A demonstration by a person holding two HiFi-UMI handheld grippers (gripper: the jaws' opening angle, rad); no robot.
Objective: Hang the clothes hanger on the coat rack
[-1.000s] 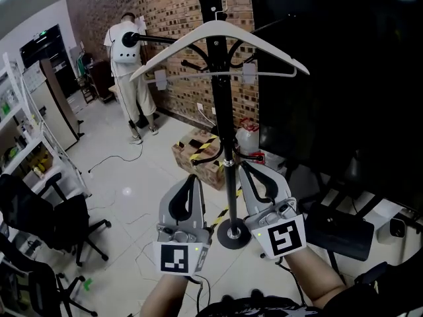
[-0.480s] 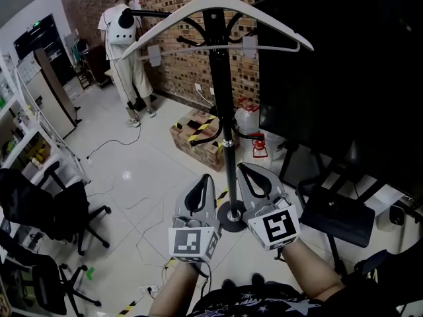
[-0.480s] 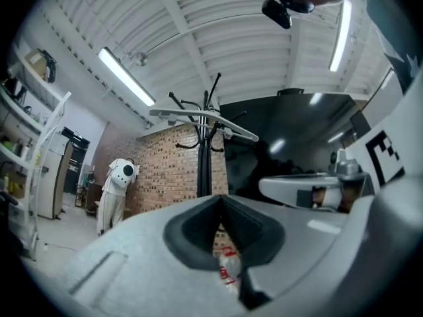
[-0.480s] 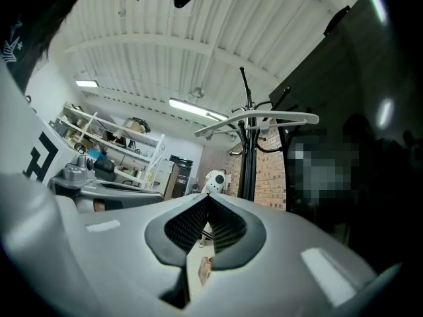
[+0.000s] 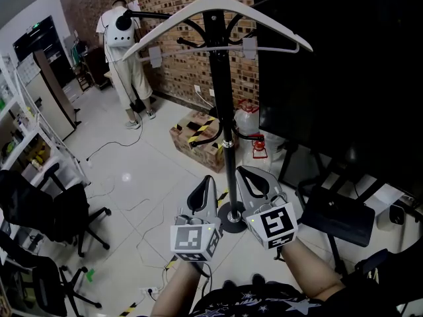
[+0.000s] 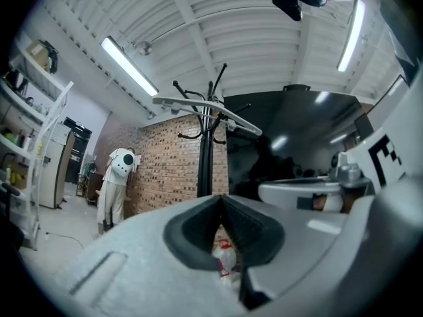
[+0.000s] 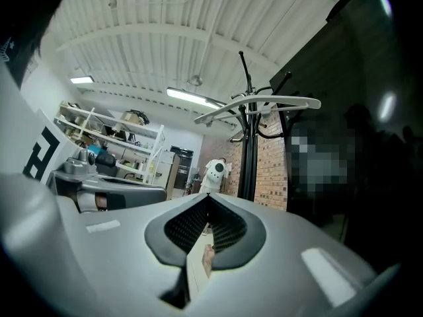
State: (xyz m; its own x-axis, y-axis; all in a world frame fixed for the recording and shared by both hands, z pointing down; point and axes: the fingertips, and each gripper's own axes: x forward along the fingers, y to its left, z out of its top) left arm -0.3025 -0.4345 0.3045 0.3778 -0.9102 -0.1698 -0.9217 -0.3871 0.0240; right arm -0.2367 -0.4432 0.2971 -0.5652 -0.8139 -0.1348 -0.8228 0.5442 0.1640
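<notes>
The white clothes hanger (image 5: 218,8) sits on the black coat rack (image 5: 221,91), its hook over the top of the pole among the curved pegs and its arms spread to either side, with no gripper touching it. Judging from that, the hanging itself looks done, and what remains is at most to draw the hands away.

The hanger is high above and ahead of both grippers, well apart from them. In the left gripper view it (image 6: 205,107) shows up over the jaw tips and slightly left. In the right gripper view it (image 7: 264,104) shows above and to the right.

The left gripper (image 5: 205,185) and right gripper (image 5: 246,174) hang low, side by side, flanking the foot of the pole just above its round base (image 5: 231,218). Both have their jaws pressed together with nothing between the pads.

Beyond the rack stand a brick wall (image 5: 175,58), a taped cardboard box (image 5: 198,144) and a person (image 5: 122,45) facing away.
</notes>
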